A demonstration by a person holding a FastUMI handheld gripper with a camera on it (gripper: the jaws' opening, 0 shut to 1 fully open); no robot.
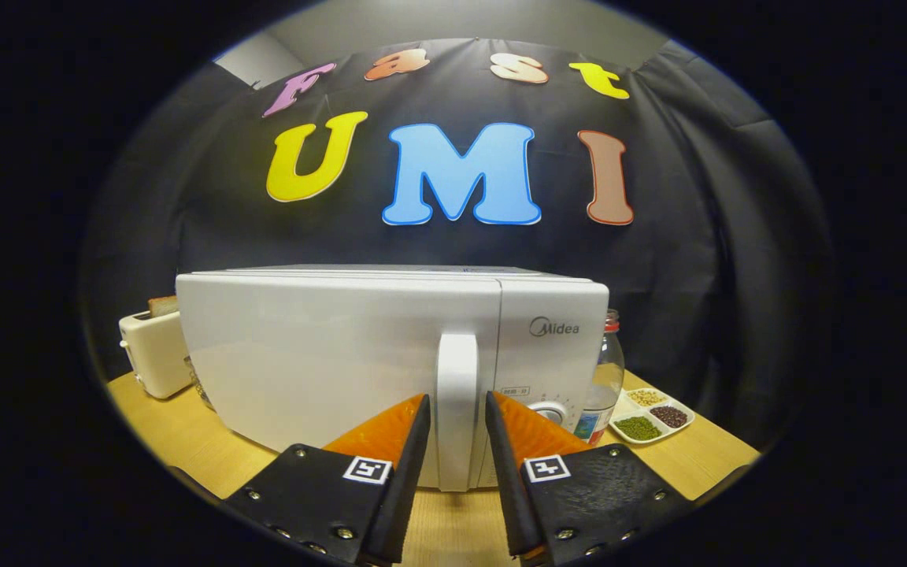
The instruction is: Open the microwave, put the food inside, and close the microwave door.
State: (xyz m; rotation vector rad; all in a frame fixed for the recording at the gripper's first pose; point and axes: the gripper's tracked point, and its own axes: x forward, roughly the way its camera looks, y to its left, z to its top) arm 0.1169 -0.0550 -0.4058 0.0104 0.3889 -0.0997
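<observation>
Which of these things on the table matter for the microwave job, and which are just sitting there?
Part of the job:
microwave, door shut
door handle, between the fingers of the open gripper

Just lying about:
toaster with bread
bottle
divided dish of beans

Toaster (153,352), bottle (605,376), divided dish (653,418).

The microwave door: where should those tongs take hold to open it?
The upright handle on the microwave, taken straight from the front. It stands proud of the closed door, a narrow vertical bar. The open tongs already straddle it, one finger each side.
</observation>
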